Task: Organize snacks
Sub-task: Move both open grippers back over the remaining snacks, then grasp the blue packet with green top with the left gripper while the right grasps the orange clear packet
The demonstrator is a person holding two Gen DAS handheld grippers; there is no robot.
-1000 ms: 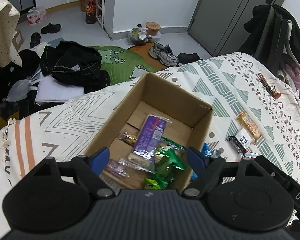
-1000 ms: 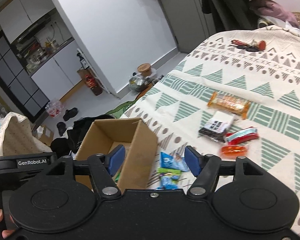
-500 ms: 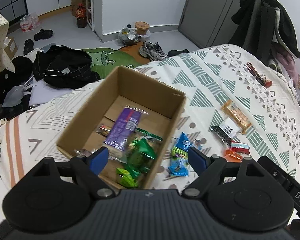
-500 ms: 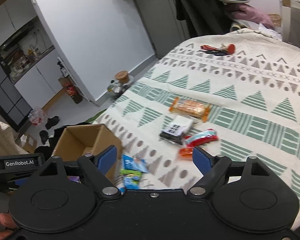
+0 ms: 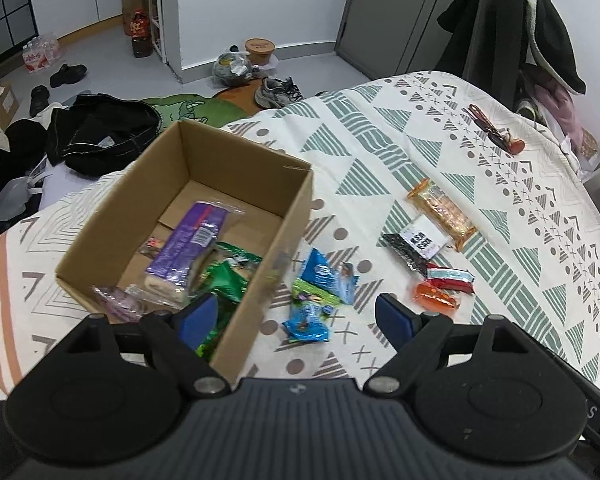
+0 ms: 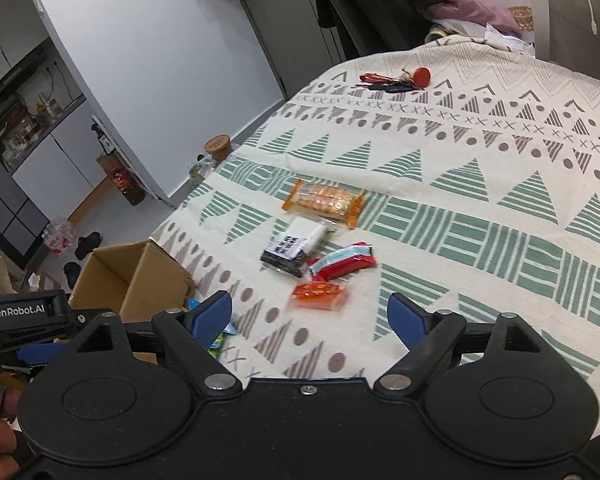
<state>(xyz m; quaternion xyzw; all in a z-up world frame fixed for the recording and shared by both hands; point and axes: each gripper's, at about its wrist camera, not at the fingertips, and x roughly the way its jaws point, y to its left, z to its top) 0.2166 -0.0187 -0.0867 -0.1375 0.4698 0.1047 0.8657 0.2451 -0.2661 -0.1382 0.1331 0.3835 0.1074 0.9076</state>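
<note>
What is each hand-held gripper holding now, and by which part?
Nothing. The left hand-held gripper and the right hand-held gripper are both open and empty.

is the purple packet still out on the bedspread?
No, in the left wrist view the purple packet lies inside the cardboard box, on top of other wrapped snacks.

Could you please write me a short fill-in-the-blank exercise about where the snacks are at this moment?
1. The purple snack packet lies inside the brown ____ box.
2. Both the left gripper and right gripper are ____, holding nothing.
3. The long orange cracker packet lies on the patterned ____.

Missing words: cardboard; open; bedspread
</note>
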